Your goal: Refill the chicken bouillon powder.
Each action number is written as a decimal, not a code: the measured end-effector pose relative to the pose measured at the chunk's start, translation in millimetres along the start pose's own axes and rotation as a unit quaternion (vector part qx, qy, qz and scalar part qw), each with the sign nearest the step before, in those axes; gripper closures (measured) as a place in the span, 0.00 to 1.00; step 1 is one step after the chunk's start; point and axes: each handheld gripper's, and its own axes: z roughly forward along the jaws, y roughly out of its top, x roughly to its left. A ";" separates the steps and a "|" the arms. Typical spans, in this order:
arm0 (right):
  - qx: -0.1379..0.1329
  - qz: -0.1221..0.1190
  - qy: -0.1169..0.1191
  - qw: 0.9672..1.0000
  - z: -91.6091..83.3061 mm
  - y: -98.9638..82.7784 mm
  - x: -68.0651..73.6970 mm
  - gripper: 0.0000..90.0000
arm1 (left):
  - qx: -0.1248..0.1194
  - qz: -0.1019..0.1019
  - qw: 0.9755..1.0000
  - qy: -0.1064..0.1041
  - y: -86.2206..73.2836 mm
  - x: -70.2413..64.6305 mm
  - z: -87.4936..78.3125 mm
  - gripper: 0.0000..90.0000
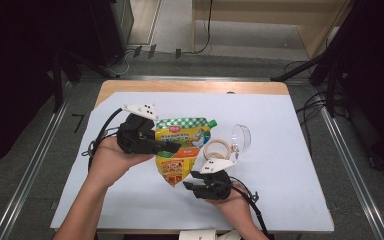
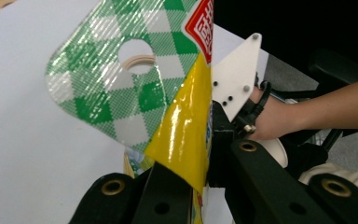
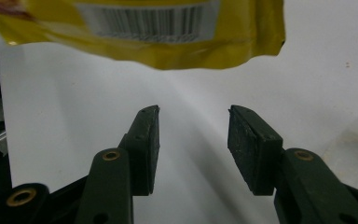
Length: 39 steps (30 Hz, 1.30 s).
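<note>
A yellow and green spouted pouch [image 1: 180, 150] is held up off the white table cover. My left gripper [image 1: 172, 146] is shut on its middle, coming in from the left. In the left gripper view the pouch [image 2: 135, 88] stands edge-on between my jaws, its green checked top with a round hole above them. My right gripper [image 1: 189, 186] sits low and to the right of the pouch's bottom end, open and holding nothing. In the right gripper view the pouch's yellow bottom edge with a barcode [image 3: 154, 28] hangs above and beyond the open gripper [image 3: 193, 135].
A wooden ring [image 1: 217, 148] and a clear plastic cup on its side [image 1: 241, 138] lie right of the pouch. The white cover [image 1: 290, 165] spreads over the table. The right hand and its grey plate [image 2: 235, 77] appear behind the pouch in the left gripper view.
</note>
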 end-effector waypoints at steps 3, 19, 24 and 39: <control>-0.004 0.004 -0.002 1.000 1.0 -0.8 -1.2 0.63 | 0.001 0.001 1.000 -0.007 2.1 -4.4 2.7 1.00; -0.023 0.004 -0.012 1.000 0.5 -4.2 -3.2 0.73 | 0.007 0.009 1.000 -0.023 7.8 -14.7 13.8 1.00; -0.039 0.010 -0.006 0.999 -1.9 -5.0 -3.9 0.74 | 0.003 0.003 1.000 -0.028 7.5 -12.8 16.4 1.00; -0.056 -0.027 -0.005 0.998 -7.3 -2.1 7.8 0.74 | -0.007 -0.028 0.999 -0.025 6.0 -7.2 16.6 1.00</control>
